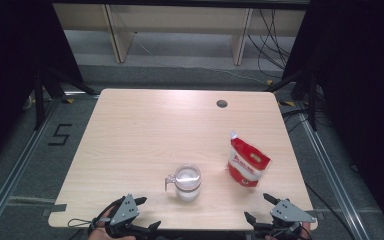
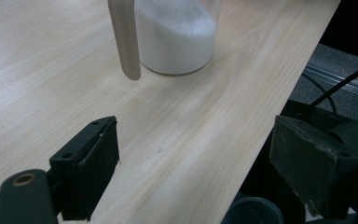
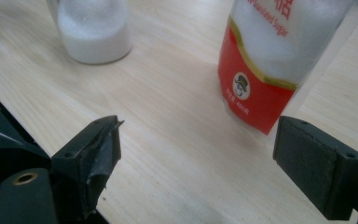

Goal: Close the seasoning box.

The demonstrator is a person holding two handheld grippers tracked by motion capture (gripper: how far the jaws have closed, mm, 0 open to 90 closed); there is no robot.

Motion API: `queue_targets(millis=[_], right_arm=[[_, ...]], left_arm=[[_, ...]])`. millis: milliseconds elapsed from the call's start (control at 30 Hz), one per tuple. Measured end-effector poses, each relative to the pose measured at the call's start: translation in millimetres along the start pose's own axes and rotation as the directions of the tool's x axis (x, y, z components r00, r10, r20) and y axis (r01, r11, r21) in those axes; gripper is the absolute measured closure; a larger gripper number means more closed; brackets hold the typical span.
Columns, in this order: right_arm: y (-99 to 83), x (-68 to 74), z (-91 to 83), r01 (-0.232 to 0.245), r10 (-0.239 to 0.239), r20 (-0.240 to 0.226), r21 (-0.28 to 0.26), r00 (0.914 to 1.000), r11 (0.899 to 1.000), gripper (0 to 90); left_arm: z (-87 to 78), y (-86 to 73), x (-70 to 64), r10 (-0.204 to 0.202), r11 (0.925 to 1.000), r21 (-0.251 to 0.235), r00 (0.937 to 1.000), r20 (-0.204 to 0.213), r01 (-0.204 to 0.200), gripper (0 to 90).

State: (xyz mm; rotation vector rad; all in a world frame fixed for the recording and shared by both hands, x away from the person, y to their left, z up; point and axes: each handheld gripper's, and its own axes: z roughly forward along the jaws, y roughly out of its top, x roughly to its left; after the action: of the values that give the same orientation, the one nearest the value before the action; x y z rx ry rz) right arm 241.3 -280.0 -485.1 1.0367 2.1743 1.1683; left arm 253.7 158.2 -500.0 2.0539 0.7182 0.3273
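A clear glass jug with a handle on its left holds white granules and stands near the table's front middle. In the left gripper view the jug is straight ahead, its handle hanging toward me. A red and white pouch with a spout stands upright to the right of the jug; up close the pouch is just beyond my right jaws. My left gripper is open at the front left edge. My right gripper is open at the front right edge. Both are empty.
The light wooden table has a round cable hole at the back right. Its front edge runs just under both grippers. Black curtains flank the table, and cables lie on the floor behind it.
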Motion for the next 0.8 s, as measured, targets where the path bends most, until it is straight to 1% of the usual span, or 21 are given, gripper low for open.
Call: queue_targets(millis=[33, 67, 100, 133, 200, 233, 267, 300, 333, 367, 400, 467, 500, 533, 567, 600, 633, 667, 700, 767, 800], right_arm=[[-0.1, -2.6, 1.3, 0.042, -0.042, -0.003, -0.008, 0.9991, 0.999, 15.8], [-0.3, -2.2, 1.4, 0.043, -0.043, 0.000, -0.009, 0.9991, 0.999, 15.8], [-0.8, -0.4, 1.6, 0.025, -0.025, -0.015, 0.009, 0.9996, 1.000, 15.8], [-0.7, -1.0, 1.9, 0.041, -0.041, -0.012, 0.006, 0.9991, 0.999, 15.8], [-1.3, -0.9, 3.3, 0.044, -0.044, -0.017, 0.007, 0.9989, 0.999, 15.8], [-1.5, -2.2, 3.1, 0.066, -0.066, 0.003, 0.003, 0.9978, 0.998, 15.8], [-1.6, -1.5, 3.0, 0.052, -0.051, -0.005, 0.012, 0.9987, 0.999, 15.8], [-2.1, -1.3, 3.2, 0.047, -0.047, -0.008, 0.024, 0.9989, 0.999, 15.8], [-2.3, -1.9, 3.8, 0.060, -0.060, -0.002, 0.019, 0.9982, 0.998, 15.8], [-2.8, -1.5, 4.9, 0.049, -0.049, -0.020, 0.024, 0.9986, 0.998, 15.8], [-2.7, -2.4, 5.2, 0.071, -0.071, -0.010, 0.028, 0.9974, 0.997, 15.8], [-2.8, -2.5, 5.7, 0.077, -0.077, -0.004, 0.027, 0.9971, 0.997, 15.9], [-3.0, -2.4, 5.7, 0.073, -0.073, -0.004, 0.030, 0.9974, 0.997, 15.9], [-3.2, -1.8, 5.6, 0.054, -0.054, -0.010, 0.039, 0.9985, 0.998, 15.9], [-3.4, -3.3, 5.6, 0.064, -0.064, 0.001, 0.033, 0.9980, 0.997, 15.9], [-3.7, -3.8, 5.8, 0.059, -0.059, -0.003, 0.036, 0.9983, 0.998, 15.9], [-4.0, -4.2, 5.8, 0.052, -0.052, -0.008, 0.043, 0.9986, 0.998, 15.9], [-4.2, -4.6, 5.8, 0.049, -0.049, -0.002, 0.044, 0.9988, 0.998, 15.9], [-4.6, -5.6, 5.5, 0.057, -0.058, 0.019, 0.044, 0.9981, 0.997, 15.9], [-5.0, -5.6, 5.4, 0.034, -0.035, 0.011, 0.056, 0.9993, 0.998, 15.9], [-5.1, -5.2, 4.8, 0.022, -0.023, 0.017, 0.058, 0.9996, 0.998, 15.8]], left_arm=[[0.1, -0.6, 0.0, 0.005, 1.0000, 0.001, 1.0000, -0.008, -0.005, 15.3], [0.1, -0.9, -0.3, 0.006, 1.0000, 0.007, 1.0000, -0.003, -0.006, 15.3], [0.9, -1.3, -0.1, 0.016, 0.9999, 0.003, 0.9998, -0.009, -0.016, 15.3], [0.6, -1.1, 0.1, 0.021, 0.9998, 0.007, 0.9997, -0.011, -0.021, 15.3], [1.4, -1.3, 0.7, 0.016, 0.9999, 0.006, 0.9998, -0.014, -0.016, 15.3], [1.2, -1.2, 1.2, 0.020, 0.9997, 0.012, 0.9997, -0.015, -0.019, 15.3], [0.8, -1.2, 2.5, 0.036, 0.9990, 0.027, 0.9992, -0.020, -0.035, 15.3], [0.8, -1.2, 2.5, 0.036, 0.9990, 0.027, 0.9991, -0.021, -0.036, 15.3], [0.8, -1.3, 2.4, 0.036, 0.9990, 0.027, 0.9991, -0.022, -0.035, 15.3], [1.1, -1.4, 2.2, 0.034, 0.9991, 0.027, 0.9992, -0.021, -0.034, 15.3], [2.4, -2.0, 1.0, 0.020, 0.9998, 0.010, 0.9996, -0.020, -0.020, 15.3], [3.6, -2.5, 0.6, 0.014, 0.9999, 0.004, 0.9999, -0.008, -0.014, 15.3], [3.8, -2.7, 0.6, 0.014, 0.9999, 0.003, 0.9999, -0.009, -0.014, 15.3], [2.8, -2.4, 1.1, 0.021, 0.9996, 0.017, 0.9997, -0.015, -0.021, 15.4], [2.8, -2.5, 1.2, 0.021, 0.9996, 0.018, 0.9997, -0.016, -0.021, 15.3], [2.3, -2.3, 1.5, 0.024, 0.9993, 0.027, 0.9995, -0.019, -0.024, 15.4], [1.8, -2.1, 2.8, 0.041, 0.9983, 0.042, 0.9989, -0.023, -0.040, 15.3], [1.8, -2.0, 2.7, 0.039, 0.9985, 0.039, 0.9989, -0.024, -0.038, 15.3], [2.3, -2.3, 1.3, 0.022, 0.9995, 0.021, 0.9996, -0.018, -0.022, 15.3], [2.3, -2.2, 1.5, 0.026, 0.9993, 0.029, 0.9995, -0.020, -0.025, 15.3], [2.5, -2.4, 1.9, 0.037, 0.9986, 0.037, 0.9990, -0.025, -0.037, 15.4]])
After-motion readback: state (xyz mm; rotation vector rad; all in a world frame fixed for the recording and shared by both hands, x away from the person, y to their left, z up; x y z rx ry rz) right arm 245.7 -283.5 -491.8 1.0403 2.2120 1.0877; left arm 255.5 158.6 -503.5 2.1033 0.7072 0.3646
